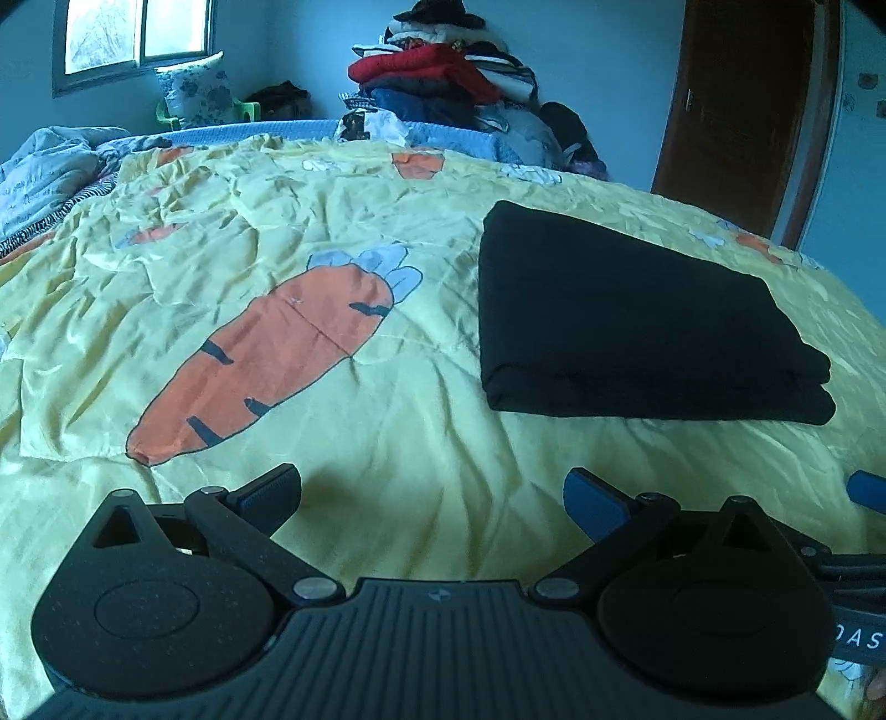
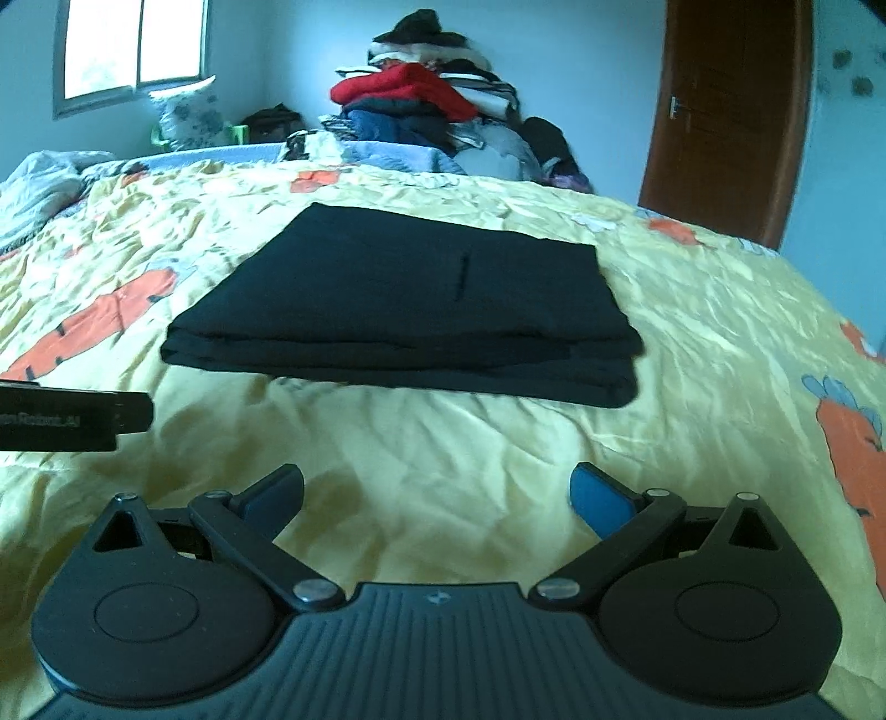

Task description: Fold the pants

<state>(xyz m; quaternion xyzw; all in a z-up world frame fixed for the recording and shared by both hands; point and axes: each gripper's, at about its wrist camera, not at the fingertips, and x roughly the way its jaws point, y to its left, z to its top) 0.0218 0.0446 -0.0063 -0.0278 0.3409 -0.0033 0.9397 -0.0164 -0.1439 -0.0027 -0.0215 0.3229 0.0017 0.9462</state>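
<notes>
The black pants [image 1: 626,327] lie folded into a flat layered rectangle on the yellow carrot-print bedspread [image 1: 387,443]. In the right wrist view the pants [image 2: 421,310] lie straight ahead, with the stacked fold edges facing me. My left gripper [image 1: 432,498] is open and empty, above the bedspread, with the pants ahead to its right. My right gripper [image 2: 437,498] is open and empty, a short way back from the pants. The body of the left gripper [image 2: 72,421] shows at the left edge of the right wrist view.
A pile of clothes [image 2: 426,105] stands beyond the far edge of the bed. A crumpled blanket [image 1: 44,171] lies at the far left. A brown door [image 2: 725,111] is at the right and a window [image 2: 133,50] at the left.
</notes>
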